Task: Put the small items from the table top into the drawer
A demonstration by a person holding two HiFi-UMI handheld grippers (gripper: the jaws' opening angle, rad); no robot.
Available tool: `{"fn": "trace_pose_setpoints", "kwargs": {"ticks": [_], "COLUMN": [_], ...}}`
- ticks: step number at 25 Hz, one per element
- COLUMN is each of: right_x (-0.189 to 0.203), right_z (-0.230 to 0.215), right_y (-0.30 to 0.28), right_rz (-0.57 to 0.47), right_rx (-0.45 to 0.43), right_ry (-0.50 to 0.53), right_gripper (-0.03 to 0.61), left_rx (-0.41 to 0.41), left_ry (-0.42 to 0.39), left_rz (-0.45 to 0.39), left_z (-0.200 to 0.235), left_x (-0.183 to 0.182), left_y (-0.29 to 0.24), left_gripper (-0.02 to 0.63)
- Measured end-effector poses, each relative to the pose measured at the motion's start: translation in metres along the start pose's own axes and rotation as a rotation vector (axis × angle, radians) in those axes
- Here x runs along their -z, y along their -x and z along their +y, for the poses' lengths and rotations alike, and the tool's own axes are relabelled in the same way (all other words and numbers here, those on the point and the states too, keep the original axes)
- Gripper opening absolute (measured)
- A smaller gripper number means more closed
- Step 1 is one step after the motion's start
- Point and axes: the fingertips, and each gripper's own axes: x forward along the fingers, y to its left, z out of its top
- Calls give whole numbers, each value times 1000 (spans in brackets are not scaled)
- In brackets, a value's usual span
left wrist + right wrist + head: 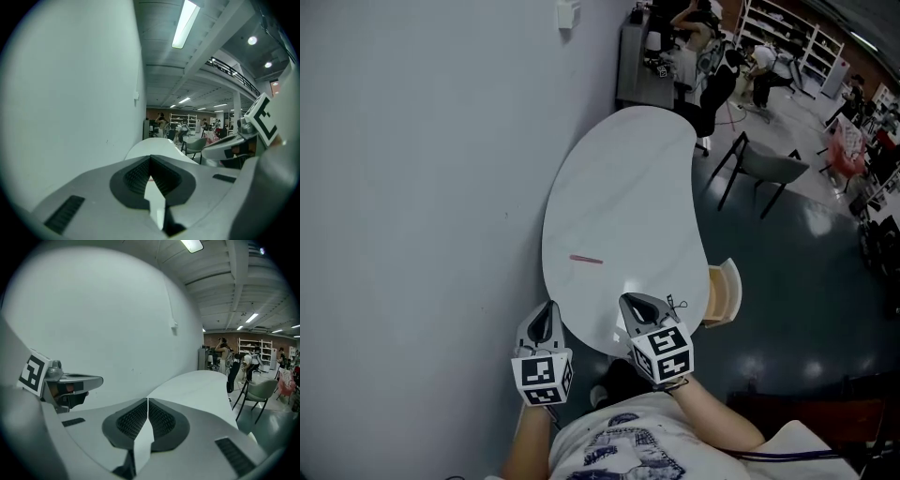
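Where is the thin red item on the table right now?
In the head view the thin red item lies on the white table, left of centre, ahead of the left gripper, across from the open drawer.

Low in the head view, the grey plastic left gripper (547,309) and the matching grey plastic right gripper (633,302) sit side by side. Both point up-frame with their jaws pressed together and empty. The forearms (717,427) reach back to the bottom edge.

The tabletop (619,187) is white, smooth and faintly glossy. The drawer (724,292) looks like pale bare wood. The left tongs (549,307) and right tongs (630,302) are matt grey plastic with black ribbed pads (161,420). The dark floor (806,309) shines; the wall (412,187) is matt.
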Motion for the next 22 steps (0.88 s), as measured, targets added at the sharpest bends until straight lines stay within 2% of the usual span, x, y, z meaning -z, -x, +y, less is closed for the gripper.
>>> {"fn": "trace_pose_setpoints", "kwargs": {"ticks": [7,22], "right_x": [1,20], "right_z": [-18,-51], "right_y": [-45,-135], "right_rz": [47,196], "right_rx": [-46,-247], "right_ry": [25,110], "right_gripper": [26,29], "left_rx": [-39,-138], "left_ry": [15,80], "left_rz": [28,97], "left_z": [12,31], "left_x": [4,27], "left_y": [-36,-116], "left_gripper": [20,20]}}
